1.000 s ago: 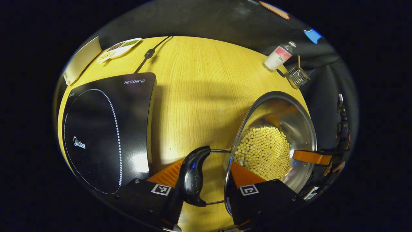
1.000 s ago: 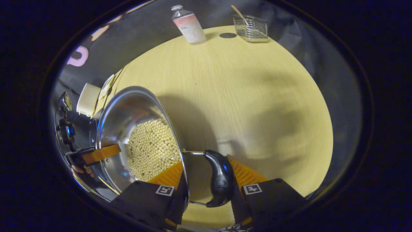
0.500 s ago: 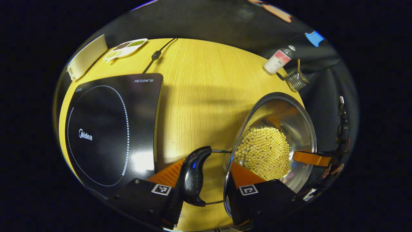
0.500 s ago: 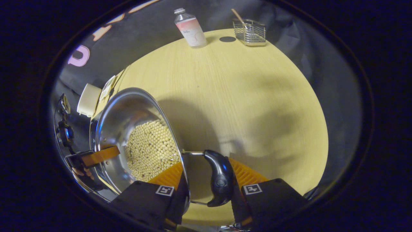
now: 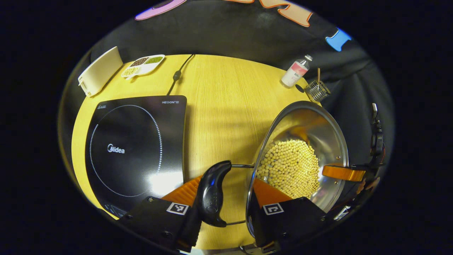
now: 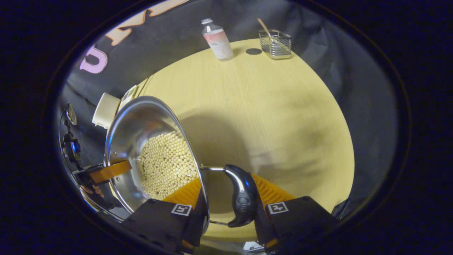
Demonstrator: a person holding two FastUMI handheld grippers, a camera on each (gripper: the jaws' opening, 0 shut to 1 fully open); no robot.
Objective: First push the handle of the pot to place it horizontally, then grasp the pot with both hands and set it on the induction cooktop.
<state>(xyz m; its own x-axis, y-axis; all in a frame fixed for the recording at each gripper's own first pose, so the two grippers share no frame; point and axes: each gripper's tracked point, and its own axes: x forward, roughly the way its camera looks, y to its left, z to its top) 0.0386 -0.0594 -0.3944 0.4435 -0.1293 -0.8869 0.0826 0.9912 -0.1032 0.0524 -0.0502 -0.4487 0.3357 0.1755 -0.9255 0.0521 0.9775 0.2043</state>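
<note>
Dark booth, pale wood bench; the pot appears lifted clear of it, judging by the shadow under it in the right gripper view.

Left gripper: fingers narrowed on the pot's left handle, one finger outside the black grip, the other inside the rim against the pot wall. Both look pressed in; I read it as a firm hold.

Right gripper: same arrangement on the right handle, fingers closed around grip and rim.

The pot, steel, is carried between the two, holding a bed of pale beans. Both handles lie level.

Outward: the induction cooktop sits on the bench to the left of the pot, well apart from it. Its cable runs back toward the wall. Beyond that, a white box and a divided dish. Far right corner: a bottle and a wire basket.

Stage, by my judgement: handle-levelling done, pot mid-carry, not yet over the cooktop.

Risks:
- Uneven hand heights would tip the pot and spill beans.
- Handles are smooth and curved; a slack squeeze could let one swivel or slide out.
- Setting down off-centre, or catching the cooktop edge with the pot base, would jolt the load.
</note>
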